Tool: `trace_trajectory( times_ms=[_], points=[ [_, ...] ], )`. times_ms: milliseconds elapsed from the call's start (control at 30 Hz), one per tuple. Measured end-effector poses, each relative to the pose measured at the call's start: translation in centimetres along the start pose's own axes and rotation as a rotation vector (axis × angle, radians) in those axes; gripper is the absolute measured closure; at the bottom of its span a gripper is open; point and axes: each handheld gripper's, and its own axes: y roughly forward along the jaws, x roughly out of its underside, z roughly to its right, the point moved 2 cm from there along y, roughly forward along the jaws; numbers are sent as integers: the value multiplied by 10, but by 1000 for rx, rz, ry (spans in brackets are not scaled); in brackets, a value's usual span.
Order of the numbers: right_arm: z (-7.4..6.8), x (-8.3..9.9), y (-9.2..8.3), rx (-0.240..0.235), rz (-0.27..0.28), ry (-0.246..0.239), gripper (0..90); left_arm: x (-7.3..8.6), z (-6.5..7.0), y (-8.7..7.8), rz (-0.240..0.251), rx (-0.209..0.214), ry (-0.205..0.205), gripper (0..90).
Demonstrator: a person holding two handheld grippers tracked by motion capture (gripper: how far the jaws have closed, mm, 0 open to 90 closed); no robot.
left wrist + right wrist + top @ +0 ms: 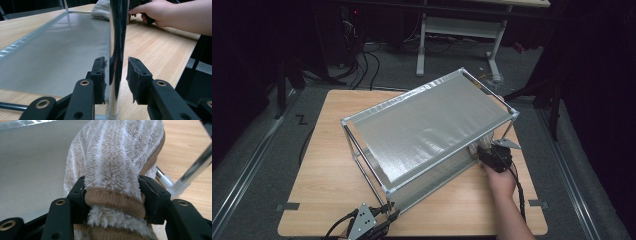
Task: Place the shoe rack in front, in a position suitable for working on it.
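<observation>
Clamping the fuzzy beige striped towel [112,157] at the grey two-tier mesh rack's [427,125] far end, the right gripper [113,197] is nearer; the left gripper [116,75] stands parted around the near upright chrome post [117,50].

- Striped fuzzy cloth [117,157] cut off at bottom edge, lower end hidden between jaws.
- Rack's upright pole [117,50] cropped top and bottom.
- Under the shelf top [427,125], cloth barely visible, perhaps blurred.

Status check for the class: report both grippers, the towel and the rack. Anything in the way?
Left gripper open, jaws either side of the rack's chrome post. Right gripper shut on striped towel at the lower shelf. Nothing blocking.
</observation>
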Motion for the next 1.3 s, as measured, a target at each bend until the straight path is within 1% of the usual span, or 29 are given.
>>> trace_trajectory(
  times_ms=[100,133,200,300,400,467,500,567,600,700,733,833,933,1000,1133,1167,1233,1300],
  points=[
    [-3,-1,0,11,9,-42,472,0,-1,0,1,3,-2,663],
    [-4,-1,0,11,2,-47,519,0,-1,0,1,3,-4,660],
    [-7,-3,0,3,-16,-58,564,0,0,1,0,3,-4,660],
    [-9,-4,-1,-27,-33,-40,585,-1,0,1,-1,5,-3,658],
    [-15,-3,-2,-55,-36,-47,581,-1,-1,1,2,0,-8,647],
    [-23,-2,-4,-80,-36,-56,570,-1,-1,1,2,-3,-8,647],
    [-29,-1,-6,-104,-36,-57,560,-1,-2,1,0,-3,-6,646],
    [-39,2,-9,-133,-31,-66,546,-1,-3,0,3,-5,-7,646],
    [-46,5,-10,-143,-27,-78,536,-2,-3,0,9,-6,-15,644],
    [-69,12,-17,-174,-26,-118,508,-2,-3,0,11,-7,-13,639],
    [-74,13,-19,-177,-26,-130,502,-2,-3,-1,11,-7,-13,638],
    [-97,17,-26,-210,-36,-171,470,-2,-3,-1,12,-8,-7,635],
    [-116,21,-32,-247,-45,-197,455,-3,-3,-1,14,-8,-8,633],
    [-131,25,-36,-272,-49,-217,415,-3,-4,-1,13,-8,-6,633],
    [-157,31,-43,-321,-55,-250,379,-3,-4,-2,18,-9,-10,633],
    [-165,33,-45,-343,-58,-259,367,-3,-4,-2,17,-9,-10,633],
    [-179,36,-48,-371,-63,-271,349,-3,-4,-2,18,-8,-10,632],
    [-192,40,-51,-389,-57,-294,303,-3,-4,-2,14,-7,-9,632]
  ],
)
